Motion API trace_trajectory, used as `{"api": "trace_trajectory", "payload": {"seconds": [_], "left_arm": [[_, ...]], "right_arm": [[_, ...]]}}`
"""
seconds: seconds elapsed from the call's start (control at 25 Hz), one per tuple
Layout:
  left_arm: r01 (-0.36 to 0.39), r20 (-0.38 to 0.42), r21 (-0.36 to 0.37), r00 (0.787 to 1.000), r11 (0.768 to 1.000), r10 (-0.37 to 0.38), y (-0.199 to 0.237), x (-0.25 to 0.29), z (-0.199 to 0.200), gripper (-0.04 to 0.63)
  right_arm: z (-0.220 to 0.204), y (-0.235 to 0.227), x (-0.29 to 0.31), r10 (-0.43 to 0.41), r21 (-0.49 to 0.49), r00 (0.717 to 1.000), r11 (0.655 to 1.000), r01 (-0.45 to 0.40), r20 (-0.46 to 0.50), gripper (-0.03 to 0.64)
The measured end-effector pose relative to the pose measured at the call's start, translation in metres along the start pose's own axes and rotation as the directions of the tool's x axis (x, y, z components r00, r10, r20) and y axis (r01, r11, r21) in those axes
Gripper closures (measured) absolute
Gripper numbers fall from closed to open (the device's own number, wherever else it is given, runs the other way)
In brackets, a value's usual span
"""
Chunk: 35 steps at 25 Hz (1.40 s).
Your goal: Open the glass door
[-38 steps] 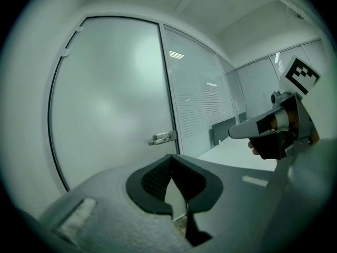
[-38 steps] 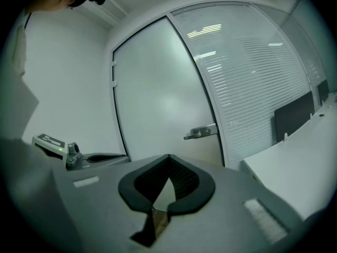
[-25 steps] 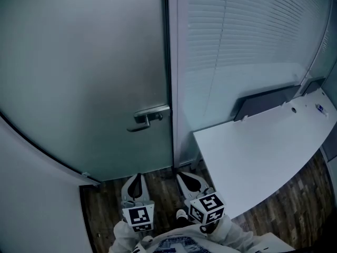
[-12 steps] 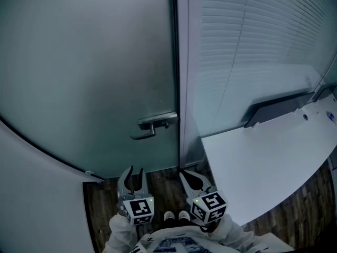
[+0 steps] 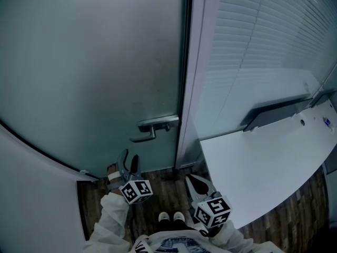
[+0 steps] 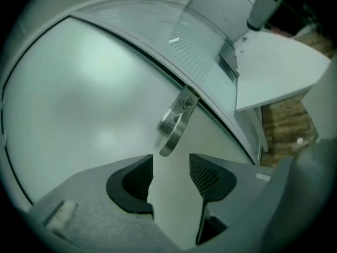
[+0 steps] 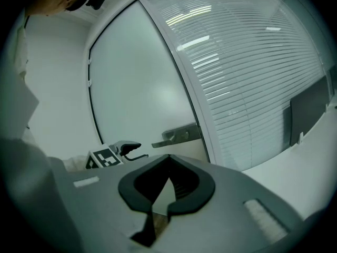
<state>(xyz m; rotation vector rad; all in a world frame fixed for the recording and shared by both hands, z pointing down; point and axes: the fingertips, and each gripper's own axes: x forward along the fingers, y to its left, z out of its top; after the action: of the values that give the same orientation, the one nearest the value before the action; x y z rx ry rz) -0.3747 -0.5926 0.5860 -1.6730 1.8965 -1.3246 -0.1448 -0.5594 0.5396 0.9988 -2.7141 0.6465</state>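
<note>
The frosted glass door (image 5: 95,62) fills the left of the head view, its metal lever handle (image 5: 154,127) near the right edge. My left gripper (image 5: 129,160) is raised just below and left of the handle, apart from it. In the left gripper view the handle (image 6: 176,121) hangs just beyond the jaws (image 6: 171,168), which are opening with nothing between them. My right gripper (image 5: 197,183) stays low near the floor, shut and empty. In the right gripper view its jaws (image 7: 160,208) meet, with the handle (image 7: 179,135) and the left gripper (image 7: 125,147) ahead.
A pale door frame post (image 5: 192,88) stands right of the door. Beyond it is a glass partition with slatted blinds (image 5: 263,41). A white desk (image 5: 263,157) juts in at the right. The floor (image 5: 158,186) is dark wood, with the person's shoes (image 5: 171,216) on it.
My left gripper has moved forward towards the handle, rolled onto its side, and its jaws have gone from shut to open. The right gripper has drifted slightly, still shut.
</note>
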Motion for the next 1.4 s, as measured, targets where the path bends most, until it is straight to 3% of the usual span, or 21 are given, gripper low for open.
{"api": "trace_trajectory", "payload": {"seconds": [0.08, 0.2, 0.64, 0.72, 0.76, 0.84, 1.12, 1.28, 1.4], "left_arm": [[-0.039, 0.011, 0.1, 0.999, 0.994, 0.038, 0.004, 0.015, 0.0, 0.371], [-0.069, 0.04, 0.179, 0.997, 0.982, 0.063, 0.006, 0.037, 0.008, 0.371], [-0.11, 0.093, 0.356, 0.992, 0.928, 0.082, 0.006, 0.075, 0.015, 0.376], [-0.116, 0.097, 0.363, 0.992, 0.925, 0.086, 0.007, 0.076, 0.016, 0.397], [-0.122, 0.1, 0.365, 0.991, 0.923, 0.091, 0.007, 0.076, 0.017, 0.449], [-0.128, 0.105, 0.37, 0.99, 0.92, 0.095, 0.007, 0.076, 0.017, 0.482], [-0.108, 0.096, 0.288, 0.992, 0.952, 0.083, 0.005, 0.078, 0.016, 0.48], [-0.085, 0.078, 0.144, 0.994, 0.986, 0.075, -0.008, 0.084, 0.007, 0.483], [-0.066, 0.07, 0.004, 0.995, 0.998, 0.066, -0.02, 0.09, 0.001, 0.485]], "right_arm": [[0.0, -0.006, -0.006, -0.026, 0.004, 1.0, 1.0, 0.026, -0.001, 0.611], [-0.004, -0.017, -0.015, -0.071, 0.008, 0.997, 0.997, 0.071, -0.009, 0.611], [-0.009, -0.025, -0.03, -0.137, 0.003, 0.99, 0.991, 0.137, -0.021, 0.611], [-0.009, -0.024, -0.028, -0.135, 0.002, 0.991, 0.991, 0.135, -0.022, 0.611], [-0.009, -0.023, -0.027, -0.132, 0.002, 0.991, 0.991, 0.133, -0.022, 0.611], [-0.01, -0.019, -0.024, -0.124, 0.002, 0.992, 0.992, 0.124, -0.024, 0.611], [-0.017, -0.005, -0.008, -0.091, 0.001, 0.995, 0.996, 0.091, -0.046, 0.611], [-0.019, 0.005, 0.003, -0.059, -0.008, 0.996, 0.998, 0.059, -0.059, 0.611], [-0.017, 0.008, 0.008, -0.05, -0.013, 0.997, 0.999, 0.05, -0.062, 0.611]]}}
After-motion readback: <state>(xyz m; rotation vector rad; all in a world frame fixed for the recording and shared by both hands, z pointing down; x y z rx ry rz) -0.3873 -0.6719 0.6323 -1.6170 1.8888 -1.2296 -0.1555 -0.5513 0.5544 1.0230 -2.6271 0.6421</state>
